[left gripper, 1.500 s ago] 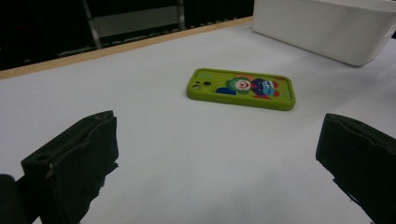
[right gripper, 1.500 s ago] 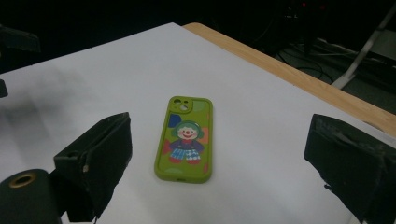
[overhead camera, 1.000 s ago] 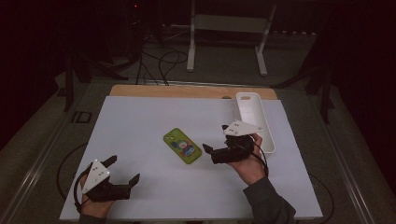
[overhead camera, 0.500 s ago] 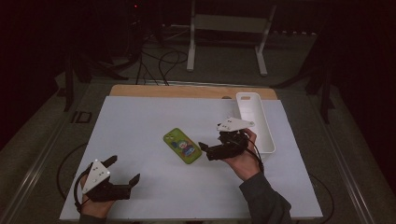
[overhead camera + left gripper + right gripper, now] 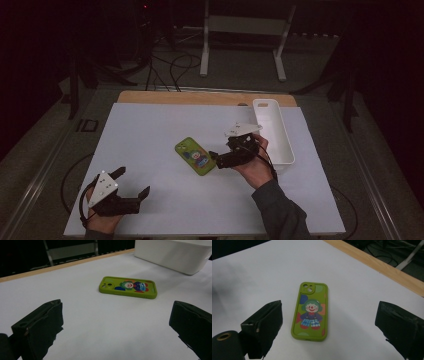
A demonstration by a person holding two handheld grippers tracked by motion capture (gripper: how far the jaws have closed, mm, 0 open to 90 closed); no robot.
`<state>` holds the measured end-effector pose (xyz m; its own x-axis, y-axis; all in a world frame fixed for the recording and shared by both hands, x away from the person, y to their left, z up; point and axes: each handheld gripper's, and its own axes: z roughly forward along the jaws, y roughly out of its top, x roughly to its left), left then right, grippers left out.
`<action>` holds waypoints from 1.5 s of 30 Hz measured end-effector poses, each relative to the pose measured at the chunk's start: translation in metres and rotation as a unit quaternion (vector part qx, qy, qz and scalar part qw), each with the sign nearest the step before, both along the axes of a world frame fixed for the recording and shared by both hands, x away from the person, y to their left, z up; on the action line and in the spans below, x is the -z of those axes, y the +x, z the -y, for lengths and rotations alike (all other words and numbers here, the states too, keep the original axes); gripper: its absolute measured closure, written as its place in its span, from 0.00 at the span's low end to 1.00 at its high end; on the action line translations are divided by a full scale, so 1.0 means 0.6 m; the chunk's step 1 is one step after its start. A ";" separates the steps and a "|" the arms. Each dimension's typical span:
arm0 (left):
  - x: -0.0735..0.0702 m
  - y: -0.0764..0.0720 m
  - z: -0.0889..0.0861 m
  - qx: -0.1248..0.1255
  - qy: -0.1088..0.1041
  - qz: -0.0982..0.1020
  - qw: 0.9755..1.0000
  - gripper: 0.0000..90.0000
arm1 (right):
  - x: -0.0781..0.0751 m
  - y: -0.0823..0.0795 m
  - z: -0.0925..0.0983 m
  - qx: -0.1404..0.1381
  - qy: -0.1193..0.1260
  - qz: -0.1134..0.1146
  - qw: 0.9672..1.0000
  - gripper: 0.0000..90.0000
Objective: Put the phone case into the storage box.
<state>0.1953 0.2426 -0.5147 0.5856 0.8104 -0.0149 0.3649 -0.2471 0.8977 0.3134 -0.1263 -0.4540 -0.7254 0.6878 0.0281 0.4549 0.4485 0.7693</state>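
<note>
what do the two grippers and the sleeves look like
Both grippers, left and right, are black with two blocky black jaws and a grey three-cornered plate on top. A black cable trails from each. The right arm wears a dark grey sleeve.

Lime-green rectangular phone case (image 5: 311,312), printed with a cartoon clown: green hair, red nose, pale face, dark blue top, blue-and-white checked trousers, red shoes. Orange, blue and darker green patches around the figure on the same case (image 5: 128,287). Plain white sheet covering the table (image 5: 165,125), with a strip of light-brown wood (image 5: 200,97) along the far edge. Glossy white oblong plastic tray (image 5: 280,145), unpatterned. Matte black right gripper (image 5: 220,159) with a pale grey three-cornered plate on top. Matte black left gripper (image 5: 134,182), likewise topped by a grey plate dotted with small dark holes. Dark grey sleeve (image 5: 280,210) on the right forearm. Grey floor beyond, crossed by black cables.
</note>
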 end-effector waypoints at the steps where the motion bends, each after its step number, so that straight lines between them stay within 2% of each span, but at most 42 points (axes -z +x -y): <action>1: 0.000 0.000 0.000 0.000 0.001 0.000 1.000 0.00 | 0.001 0.001 -0.001 0.000 -0.001 -0.002 1.000 0.08; 12: 0.000 0.000 0.000 0.000 0.000 0.000 1.000 0.00 | -0.005 0.013 -0.024 0.003 -0.024 -0.012 1.000 0.08; 26: 0.000 0.000 -0.001 0.001 -0.001 0.000 1.000 0.00 | -0.003 0.029 -0.052 -0.009 -0.054 -0.032 0.998 0.08; 45: 0.000 0.000 -0.001 0.000 -0.002 -0.002 1.000 0.00 | 0.016 0.048 -0.081 -0.024 -0.097 -0.068 0.993 0.08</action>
<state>0.1954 0.2434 -0.5150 0.5859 0.8102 -0.0200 0.3680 -0.2440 0.8972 0.3419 -0.0779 -0.4635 -0.7563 0.6542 -0.0017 0.5225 0.6056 0.6003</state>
